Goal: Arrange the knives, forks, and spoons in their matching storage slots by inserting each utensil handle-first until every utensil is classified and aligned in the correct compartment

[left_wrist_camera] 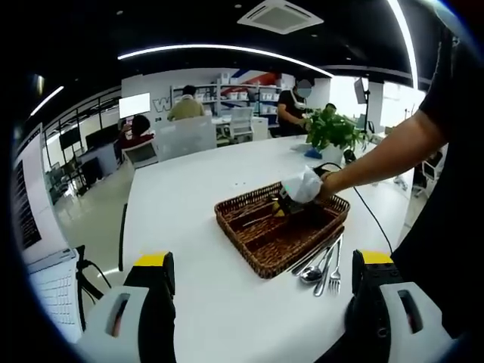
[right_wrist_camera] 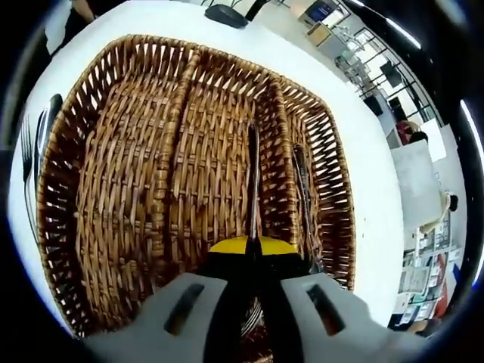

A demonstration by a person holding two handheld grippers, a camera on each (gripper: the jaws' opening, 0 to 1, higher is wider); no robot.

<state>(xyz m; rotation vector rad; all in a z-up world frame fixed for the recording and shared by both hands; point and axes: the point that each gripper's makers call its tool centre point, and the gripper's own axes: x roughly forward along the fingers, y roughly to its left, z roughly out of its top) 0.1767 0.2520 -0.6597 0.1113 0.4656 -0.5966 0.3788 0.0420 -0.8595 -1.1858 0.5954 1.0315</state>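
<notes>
A brown wicker basket (left_wrist_camera: pixel 266 243) with three long compartments sits on the white table (left_wrist_camera: pixel 189 204). In the left gripper view, my right gripper (left_wrist_camera: pixel 291 198) reaches into it, held by a gloved hand. A spoon (left_wrist_camera: pixel 314 271), a fork (left_wrist_camera: pixel 335 274) and other cutlery lie on the table beside the basket's near right side. My left gripper (left_wrist_camera: pixel 265 261) hovers open over the table, short of the basket. Seen from above, my right gripper (right_wrist_camera: pixel 253 246) is shut on a slim metal utensil (right_wrist_camera: pixel 253 174) lying along the middle compartment of the basket (right_wrist_camera: pixel 121 189); its kind is unclear. Another thin utensil (right_wrist_camera: pixel 301 185) rests in the right compartment.
A fork (right_wrist_camera: pixel 29 151) and more cutlery lie outside the basket's left wall. A potted plant (left_wrist_camera: pixel 330 130) and a black cable (left_wrist_camera: pixel 374 219) are behind the basket. A laptop (left_wrist_camera: pixel 53 283) is at the left table edge. People sit at desks in the background.
</notes>
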